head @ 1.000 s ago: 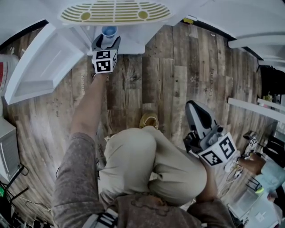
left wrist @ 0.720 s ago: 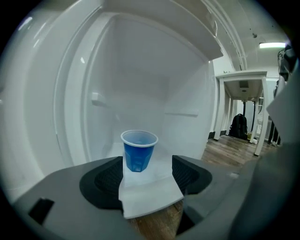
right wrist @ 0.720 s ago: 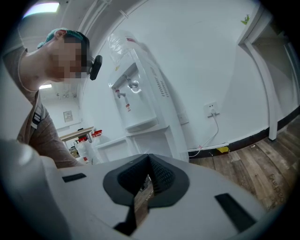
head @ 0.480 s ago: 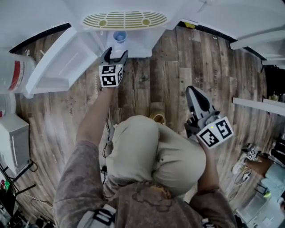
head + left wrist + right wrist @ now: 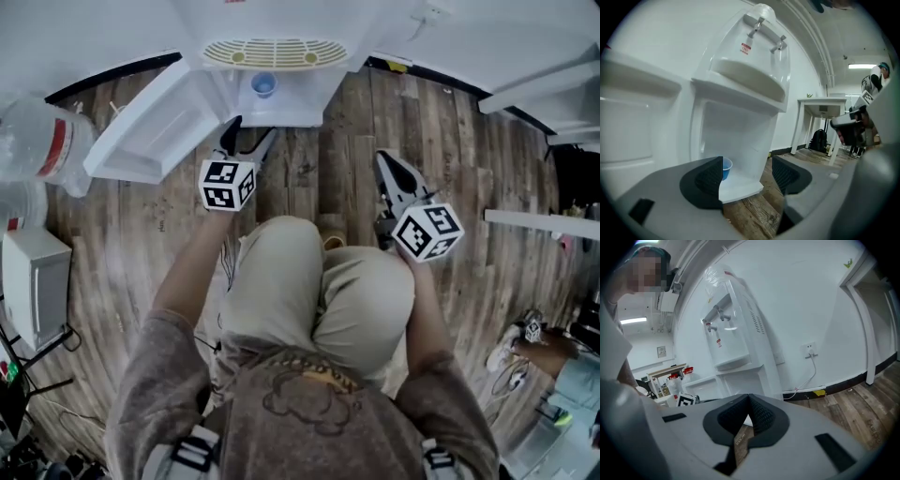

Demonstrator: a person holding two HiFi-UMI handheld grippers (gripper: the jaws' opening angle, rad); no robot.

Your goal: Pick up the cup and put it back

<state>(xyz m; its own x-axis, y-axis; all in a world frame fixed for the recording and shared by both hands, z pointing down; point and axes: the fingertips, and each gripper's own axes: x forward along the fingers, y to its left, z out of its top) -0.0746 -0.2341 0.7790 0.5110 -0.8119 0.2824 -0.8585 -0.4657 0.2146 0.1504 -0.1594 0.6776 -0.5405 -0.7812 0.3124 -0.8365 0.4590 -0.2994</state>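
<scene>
A small blue cup point(image 5: 263, 84) stands upright on the white floor of the water dispenser's point(image 5: 275, 52) open lower compartment. In the left gripper view the blue cup point(image 5: 726, 168) shows just past the left pad, well ahead of it. My left gripper point(image 5: 251, 133) is drawn back over the wooden floor in front of the compartment, its jaws open with nothing between them point(image 5: 745, 173). My right gripper point(image 5: 382, 159) hovers above the floor to the right, shut and holding nothing point(image 5: 749, 401).
The compartment's white door point(image 5: 155, 127) swings out to the left. A large water bottle point(image 5: 37, 150) and a white box point(image 5: 33, 286) are at the far left. A white table point(image 5: 820, 105) and a backpack point(image 5: 818, 140) stand to the right; another person's hand point(image 5: 539, 342) is at the lower right.
The left gripper has backed away from the cup, which stays in the compartment. The right gripper has shifted forward and inward. The head view has pulled back from the dispenser.
</scene>
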